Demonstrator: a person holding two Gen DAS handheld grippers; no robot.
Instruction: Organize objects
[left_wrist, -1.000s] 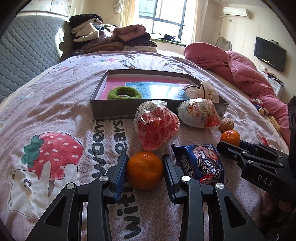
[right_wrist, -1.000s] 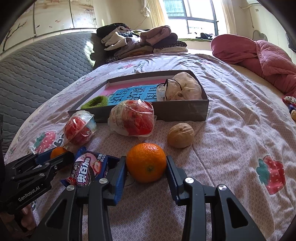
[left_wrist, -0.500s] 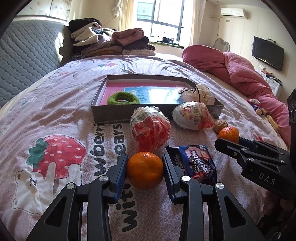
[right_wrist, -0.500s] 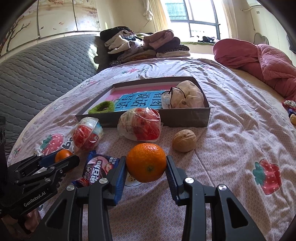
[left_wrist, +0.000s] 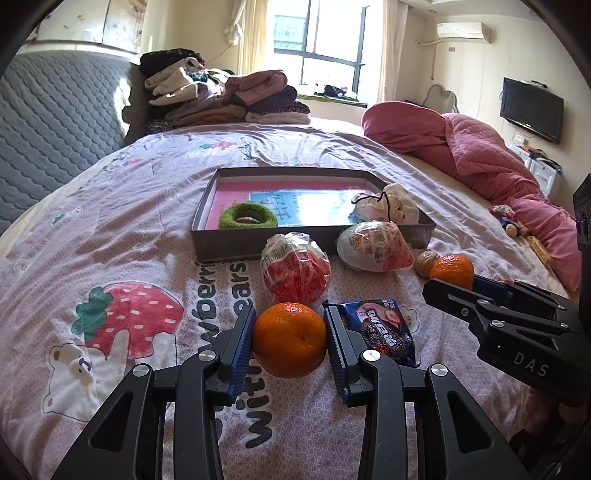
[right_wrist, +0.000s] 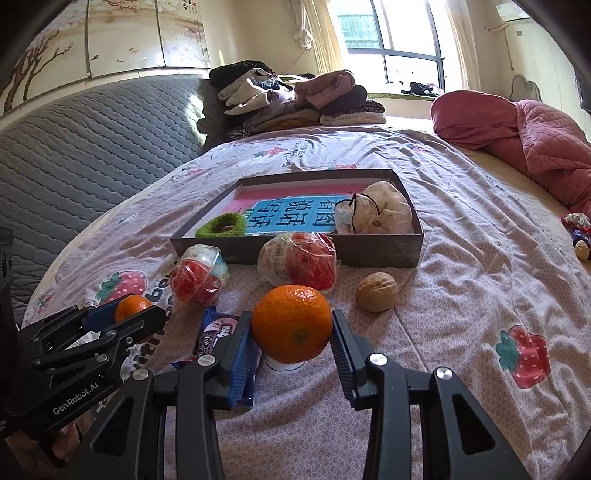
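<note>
Now both tools ride higher than a second ago: the left tool (left_wrist: 290, 338) pinches one orange (left_wrist: 290, 339), the right tool (right_wrist: 291, 330) pinches another orange (right_wrist: 291, 323), both lifted clear of the bed (left_wrist: 110, 229); transfer to the box (left_wrist: 314, 245) is likely next

A: Room? Bed with strawberry-print sheet (left_wrist: 122, 236), grey quilted headboard (left_wrist: 48, 129), folded clothes pile (left_wrist: 221, 96) against it.
B: Bright window (left_wrist: 321, 40) behind, pink quilt (left_wrist: 480, 155) right, wall TV (left_wrist: 532, 109), air conditioner (left_wrist: 461, 30).
</note>
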